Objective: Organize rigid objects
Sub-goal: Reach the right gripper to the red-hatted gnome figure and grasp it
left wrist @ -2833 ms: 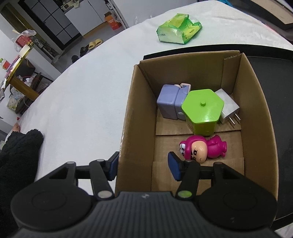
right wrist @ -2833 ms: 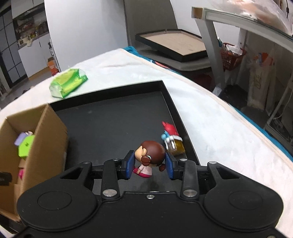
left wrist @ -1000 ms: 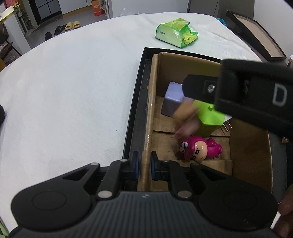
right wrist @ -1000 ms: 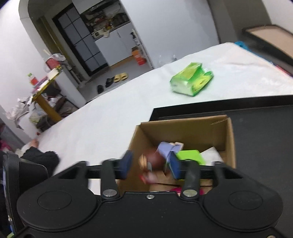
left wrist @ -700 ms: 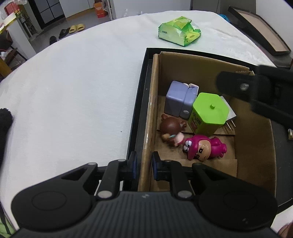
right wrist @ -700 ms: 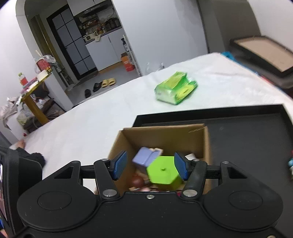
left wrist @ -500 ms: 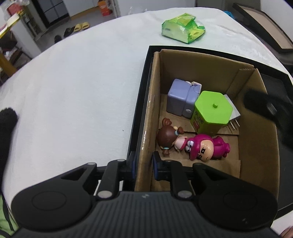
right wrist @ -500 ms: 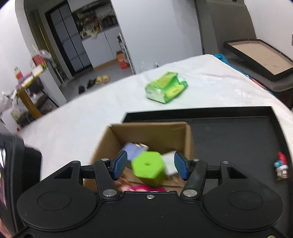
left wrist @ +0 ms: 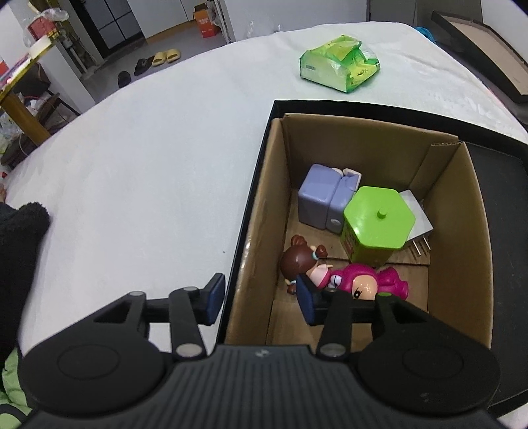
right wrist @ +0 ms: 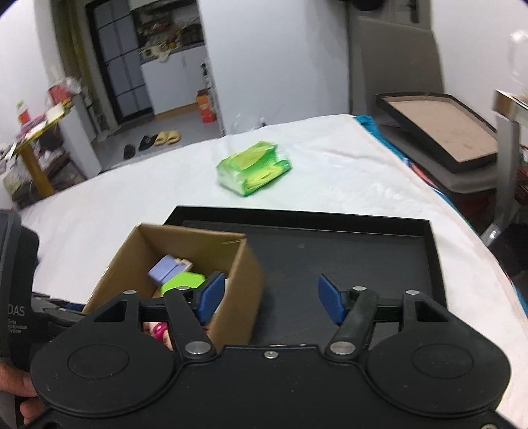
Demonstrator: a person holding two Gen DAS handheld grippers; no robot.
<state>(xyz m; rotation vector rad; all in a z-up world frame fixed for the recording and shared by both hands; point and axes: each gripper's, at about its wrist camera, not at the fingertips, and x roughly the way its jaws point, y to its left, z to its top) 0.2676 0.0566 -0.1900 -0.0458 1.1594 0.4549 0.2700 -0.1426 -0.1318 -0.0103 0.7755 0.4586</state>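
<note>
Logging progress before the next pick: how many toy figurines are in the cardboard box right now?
2. The brown-haired figurine lies by the cardboard box's left wall; the pink figurine lies right beside it, below the green container. More could be hidden behind the taller items.

Your green plastic packet [left wrist: 340,64] lies on white-covered counter [left wrist: 148,171], toward far edge, well apart from everything else. Beyond far edge: slippers [left wrist: 166,56] on floor, orange carton [left wrist: 205,22] by wall. Off right edge: framed board [right wrist: 442,127], tilted.

White plug [left wrist: 416,217] largely hidden behind green hexagonal container [left wrist: 378,224].
</note>
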